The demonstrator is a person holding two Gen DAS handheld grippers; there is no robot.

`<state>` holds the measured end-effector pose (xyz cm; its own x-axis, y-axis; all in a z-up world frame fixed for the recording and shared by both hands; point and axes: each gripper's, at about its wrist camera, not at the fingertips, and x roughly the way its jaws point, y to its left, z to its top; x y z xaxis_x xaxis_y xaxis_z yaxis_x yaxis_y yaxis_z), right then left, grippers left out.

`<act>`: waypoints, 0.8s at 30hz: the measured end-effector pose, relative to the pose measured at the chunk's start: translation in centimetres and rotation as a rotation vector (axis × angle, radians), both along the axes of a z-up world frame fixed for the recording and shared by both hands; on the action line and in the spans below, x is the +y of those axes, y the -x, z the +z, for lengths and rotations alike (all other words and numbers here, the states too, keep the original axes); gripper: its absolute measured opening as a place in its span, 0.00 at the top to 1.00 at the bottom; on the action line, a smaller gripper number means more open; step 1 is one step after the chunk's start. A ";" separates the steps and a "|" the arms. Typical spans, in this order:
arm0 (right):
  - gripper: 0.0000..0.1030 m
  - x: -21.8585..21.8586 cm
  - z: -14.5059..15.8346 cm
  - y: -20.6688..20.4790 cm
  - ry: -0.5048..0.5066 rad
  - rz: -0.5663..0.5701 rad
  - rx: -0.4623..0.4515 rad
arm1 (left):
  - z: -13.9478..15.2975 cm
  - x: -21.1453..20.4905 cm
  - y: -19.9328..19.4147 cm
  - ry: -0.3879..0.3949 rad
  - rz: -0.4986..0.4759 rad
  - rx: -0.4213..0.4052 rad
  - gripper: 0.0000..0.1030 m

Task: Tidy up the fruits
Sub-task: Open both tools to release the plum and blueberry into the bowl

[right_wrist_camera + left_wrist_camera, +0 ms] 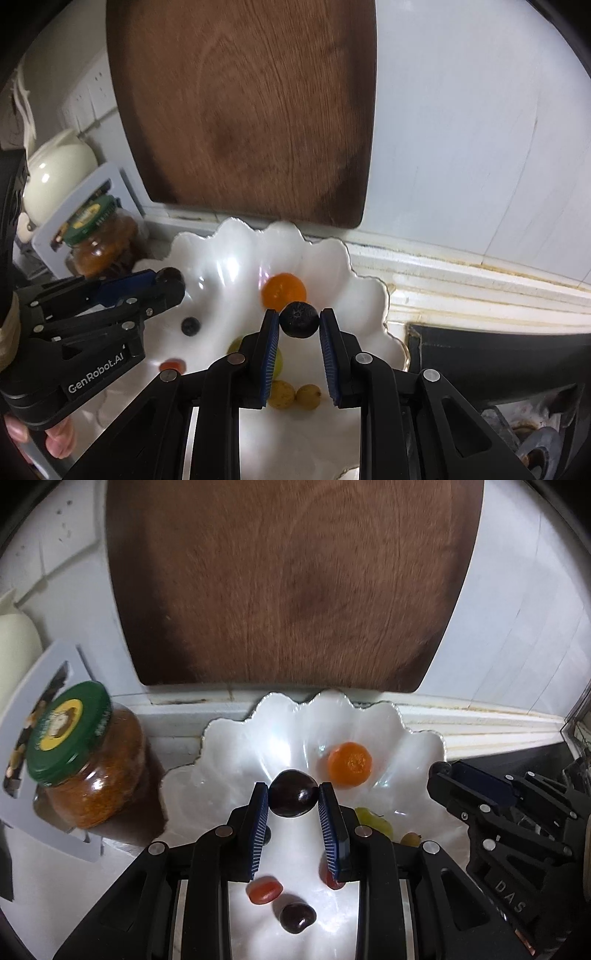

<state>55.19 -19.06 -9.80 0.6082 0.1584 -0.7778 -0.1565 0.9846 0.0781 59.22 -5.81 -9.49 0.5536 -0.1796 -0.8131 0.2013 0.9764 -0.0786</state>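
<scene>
A glossy, dark maroon round fruit (293,794) is clamped between the left gripper (293,795) jaws, above the scalloped, pearly white ceramic dish (229,738). A matte, dark blue-black berry with a puckered crown (298,319) is pinched by the right gripper (298,320) over the same dish, just beside a smooth, translucent orange sphere (283,290).

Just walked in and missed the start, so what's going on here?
A person is sorting small fruits with a handheld gripper in each hand. The left gripper pinches a dark cherry, the right gripper a blueberry, both above the scalloped white bowl. Already in it lie an orange fruit, red, green and yellow pieces, and another dark berry.
</scene>
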 end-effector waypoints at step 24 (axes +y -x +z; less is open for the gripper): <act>0.33 -1.4 4.5 7.7 0.023 -0.156 -0.115 | 6.3 2.3 8.9 -0.143 0.082 -0.219 0.23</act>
